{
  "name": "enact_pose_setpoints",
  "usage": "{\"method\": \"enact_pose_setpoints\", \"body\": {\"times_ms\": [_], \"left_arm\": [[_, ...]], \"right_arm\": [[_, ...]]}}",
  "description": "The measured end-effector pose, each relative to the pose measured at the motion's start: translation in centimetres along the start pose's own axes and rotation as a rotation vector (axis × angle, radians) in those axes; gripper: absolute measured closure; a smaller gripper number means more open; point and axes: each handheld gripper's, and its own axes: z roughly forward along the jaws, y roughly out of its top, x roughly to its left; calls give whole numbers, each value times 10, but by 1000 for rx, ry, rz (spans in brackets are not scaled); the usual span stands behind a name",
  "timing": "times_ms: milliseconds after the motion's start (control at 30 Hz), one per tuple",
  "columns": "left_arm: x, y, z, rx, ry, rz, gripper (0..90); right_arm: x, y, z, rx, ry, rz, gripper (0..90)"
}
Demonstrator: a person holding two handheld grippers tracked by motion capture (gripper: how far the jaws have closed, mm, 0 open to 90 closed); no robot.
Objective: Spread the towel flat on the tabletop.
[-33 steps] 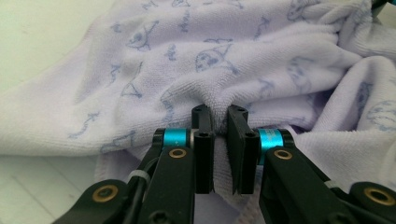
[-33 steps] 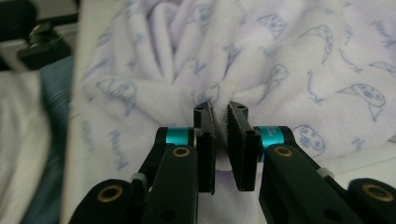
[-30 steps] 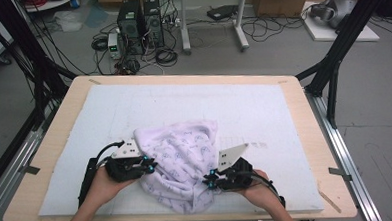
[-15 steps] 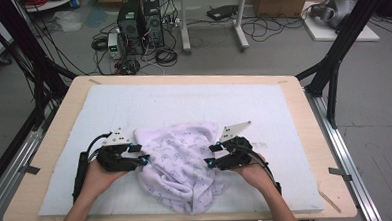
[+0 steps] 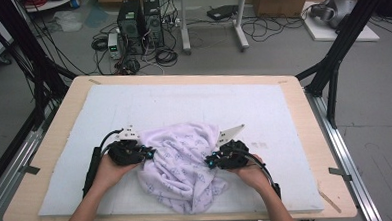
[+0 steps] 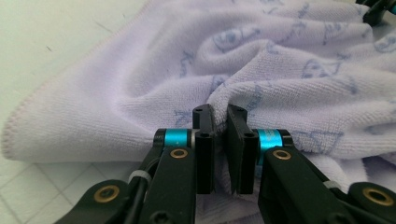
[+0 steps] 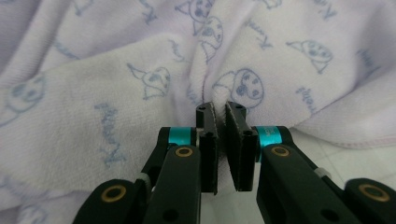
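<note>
Left claw [image 6: 219, 116] just closed, pinching a fold of lilac towel [image 5: 181, 166], right claw [image 7: 219, 114] likewise clamped on its opposite side, white surface [image 5: 284, 111] beneath both.

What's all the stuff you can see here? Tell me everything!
Towel: one, pale lilac with blue cartoon prints, crumpled at the near middle of the mat.
Mat: one, white, covering most of the table top.
Table: one, light wood, in the centre of the room.
Computer towers: two, black, on the floor beyond the table, among black cables.
Frame poles: black, slanting at both sides of the table.
Left tongs: one, black with blue rings, shut on a towel fold at the towel's left side.
Right tongs: one, black with blue rings, shut on a towel fold at its right side.
Hands: two, each holding tongs.
</note>
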Motion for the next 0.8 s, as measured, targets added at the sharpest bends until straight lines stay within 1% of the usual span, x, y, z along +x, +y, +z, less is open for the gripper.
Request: {"method": "enact_pose_setpoints", "body": {"times_ms": [33, 67, 100, 167, 200, 233, 267, 300, 333, 367, 400, 433, 500, 533, 567, 600, 633, 667, 733, 767, 800], "left_arm": [[-1, 1, -4, -18, 0, 0, 824], [-1, 4, -7, -25, 0, 3, 824], [-2, 7, -11, -43, 2, 9, 824], [-3, 13, -15, -74, -18, 17, 823], [-3, 15, -15, -76, -26, 25, 818], [-3, 17, -13, -78, -27, 19, 803], [-2, 17, -13, -77, -30, 15, 767], [1, 17, -13, -73, -32, 10, 722], [2, 16, -13, -72, -29, -3, 679], [5, 15, -15, -73, -24, -10, 640], [7, 15, -18, -81, -22, -18, 621], [10, 14, -22, -99, -20, -31, 617], [17, 13, -30, -140, -17, -65, 613], [21, 12, -33, -153, -9, -82, 612], [21, 12, -33, -153, -9, -82, 613], [29, 12, -35, -153, 19, -99, 614], [31, 11, -34, -147, 29, -112, 615], [33, 10, -32, -133, 38, -115, 615], [33, 8, -23, -96, 63, -119, 603], [32, 7, -18, -77, 87, -115, 560], [32, 6, -12, -48, 101, -102, 532]], "right_arm": [[3, 1, -5, -1, 3, -7, 843], [6, 1, -10, -7, 0, -20, 843], [10, 1, -15, -5, -10, -26, 843], [19, -1, -24, -24, 16, -31, 843], [24, -2, -25, -20, 25, -34, 842], [28, -4, -25, -11, 34, -36, 836], [30, -5, -25, -7, 42, -34, 819], [30, -6, -26, -14, 39, -31, 782], [29, -7, -28, -31, 42, -13, 731], [26, -7, -31, -52, 40, 2, 668], [22, -7, -34, -76, 41, 25, 622], [18, -7, -37, -103, 37, 49, 591], [9, -5, -42, -119, 16, 80, 564], [4, -4, -44, -121, -7, 79, 553], [4, -4, -44, -121, -7, 79, 553], [-5, -2, -45, -127, -36, 90, 536], [-11, -2, -44, -131, -54, 94, 519], [-15, -2, -42, -126, -76, 104, 506], [-25, -4, -36, -109, -101, 136, 489], [-29, -6, -32, -96, -116, 153, 489], [-33, -7, -28, -80, -128, 164, 489]]}}
